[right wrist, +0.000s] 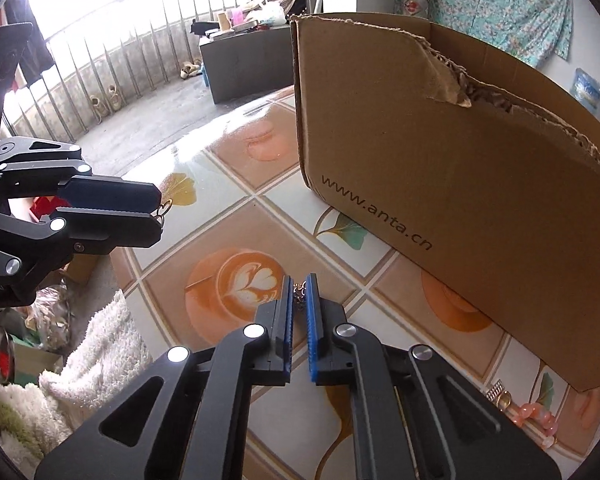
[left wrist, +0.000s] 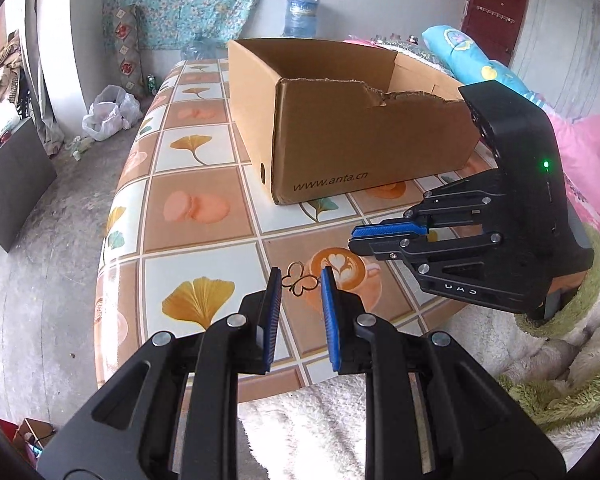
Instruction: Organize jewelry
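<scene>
A gold butterfly-shaped piece of jewelry (left wrist: 299, 279) lies on the patterned table just ahead of my left gripper (left wrist: 301, 280), which is open with the piece between its fingertips. It also shows at the left gripper's tip in the right wrist view (right wrist: 164, 209). My right gripper (right wrist: 299, 286) is nearly closed on a small chain piece (right wrist: 299, 296) between its blue pads. In the left wrist view the right gripper (left wrist: 354, 238) hovers low over the table. An open cardboard box (left wrist: 340, 120) stands behind both; its front wall is torn.
More jewelry, a gold ring (right wrist: 502, 400) and pink beads (right wrist: 534, 416), lies at the box's right corner. The table's near edge (left wrist: 260, 392) borders a white fluffy blanket (left wrist: 320, 432). Pink bedding (left wrist: 588, 168) lies on the right.
</scene>
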